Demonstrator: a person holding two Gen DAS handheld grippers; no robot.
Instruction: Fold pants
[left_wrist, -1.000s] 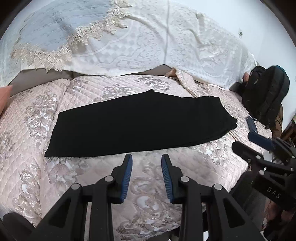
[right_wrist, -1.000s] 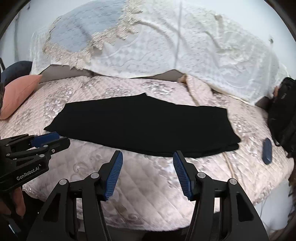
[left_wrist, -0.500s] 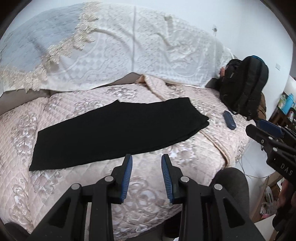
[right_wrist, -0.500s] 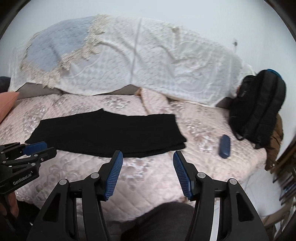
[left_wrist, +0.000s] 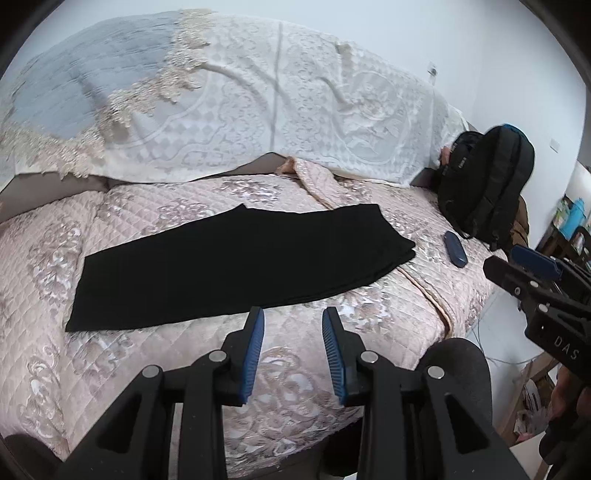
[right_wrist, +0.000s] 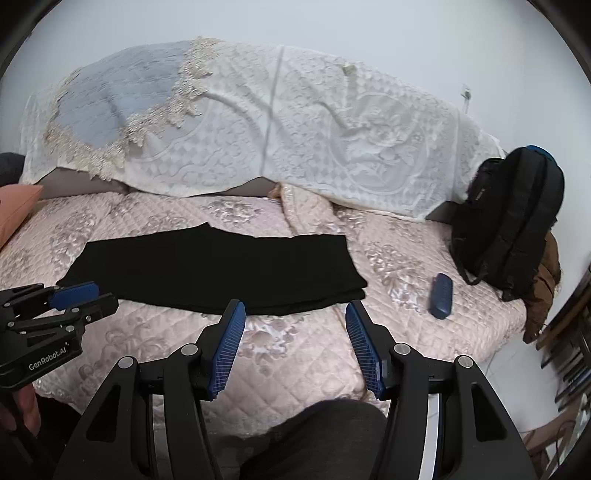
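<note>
Jaws: both pairs stand apart and empty; the left gripper (left_wrist: 293, 350) shows a narrower gap between its blue pads than the right gripper (right_wrist: 295, 347), and neither touches cloth.
Nearest ground: a dark rounded shape, probably the person's knee (right_wrist: 314, 439), sits below the right gripper, at the near edge of the bed (right_wrist: 314, 354).
Pants: the black pants (left_wrist: 236, 262) lie flat on the quilted bedspread, already doubled leg on leg by the look of it, a long strip running across the bed just beyond both grippers.
Pants' ends: the broader end with stacked layers lies toward the backpack; the narrower end lies away from it.
Beside the pants: a small blue case (right_wrist: 440, 295) rests on the quilt between the pants and the black backpack (right_wrist: 509, 221).
Beyond the pants: a white lace cover (left_wrist: 280, 103) drapes over the headboard against the wall.
Step in hand, as judged: take one end of the strip and bring it over to the other.
Doing it well: each gripper should pinch one corner of the same end, catching every layer; lift just clear of the quilt, carry the end across evenly, lay edge on edge, then release.
Risk: grabbing only the top layer would pull the doubled legs apart.
</note>
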